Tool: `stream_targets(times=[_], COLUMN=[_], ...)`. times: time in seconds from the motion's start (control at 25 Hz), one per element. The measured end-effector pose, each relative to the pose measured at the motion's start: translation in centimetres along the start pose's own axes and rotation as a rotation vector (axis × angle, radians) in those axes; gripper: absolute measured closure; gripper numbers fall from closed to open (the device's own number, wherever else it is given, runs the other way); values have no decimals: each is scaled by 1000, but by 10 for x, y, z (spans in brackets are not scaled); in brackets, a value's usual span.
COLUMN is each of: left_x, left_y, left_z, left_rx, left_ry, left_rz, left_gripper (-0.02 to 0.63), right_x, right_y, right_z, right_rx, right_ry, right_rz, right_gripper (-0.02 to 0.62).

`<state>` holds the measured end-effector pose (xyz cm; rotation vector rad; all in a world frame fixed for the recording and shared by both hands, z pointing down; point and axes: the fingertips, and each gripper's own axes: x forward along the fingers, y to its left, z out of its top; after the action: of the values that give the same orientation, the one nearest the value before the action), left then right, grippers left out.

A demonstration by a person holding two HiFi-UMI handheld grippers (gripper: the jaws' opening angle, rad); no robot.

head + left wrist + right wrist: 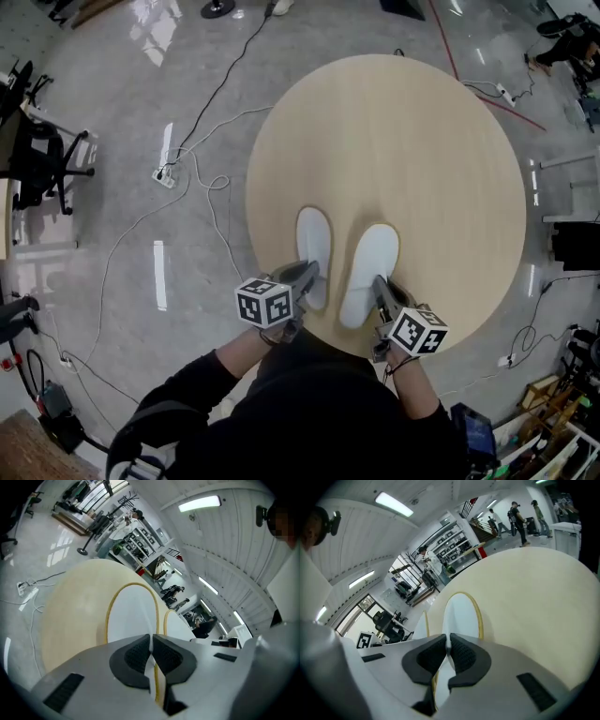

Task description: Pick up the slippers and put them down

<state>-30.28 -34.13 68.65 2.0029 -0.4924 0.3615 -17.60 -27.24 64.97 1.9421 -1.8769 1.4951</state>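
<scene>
At the near edge of the round wooden surface, the left slipper and the right slipper, both white, sit side by side with toes pointing away from the person. The left gripper has its fingers clenched on the left slipper's heel rim (the thin, yellow-edged sole is pinched between the dark pads). The right gripper is clamped on the right slipper's heel the same way. Cables trail over the grey floor.
</scene>
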Motion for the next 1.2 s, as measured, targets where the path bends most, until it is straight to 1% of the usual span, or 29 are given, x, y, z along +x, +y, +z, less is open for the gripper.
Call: stream_targets(times=[0.08, 0.16, 0.32, 0.44, 0.52, 0.72, 0.84, 0.96, 1.08, 1.2], left_x=[11, 21, 37, 46, 44, 35, 39, 47, 50, 50], left_y=[-25, -51, -122, -179, -217, -302, -347, -387, -420, -451], left_z=[3, -2, -21, -26, -37, -82, -123, -149, -168, -192], left_rx=[31, 62, 132, 190, 215, 261, 274, 310, 332, 365], left_ry=[14, 37, 82, 89, 78, 40, 52, 51, 19, -5], left_rz=[-74, -138, -226, -281, -310, -354, -381, -402, -430, -459], left_gripper=[575, 575, 575, 575, 575, 575, 575, 575, 575, 575], right_x=[-22, -45, -108, -154, -187, -276, -325, -368, -409, -448], right_y=[-9, -19, -39, -56, -67, -86, -103, -119, -132, -145], right_z=[8, 11, 24, 40, 41, 33, 28, 29, 26, 21], right_rx=[40, 83, 148, 122, 99, 70, 70, 40, 4, -2], right_ry=[-62, -113, -234, -332, -376, -477, -527, -568, -608, -648], right_rz=[-34, -55, -51, -56, -56, -58, -50, -41, -37, -28], right_gripper=[563, 563, 563, 563, 563, 563, 563, 563, 563, 563])
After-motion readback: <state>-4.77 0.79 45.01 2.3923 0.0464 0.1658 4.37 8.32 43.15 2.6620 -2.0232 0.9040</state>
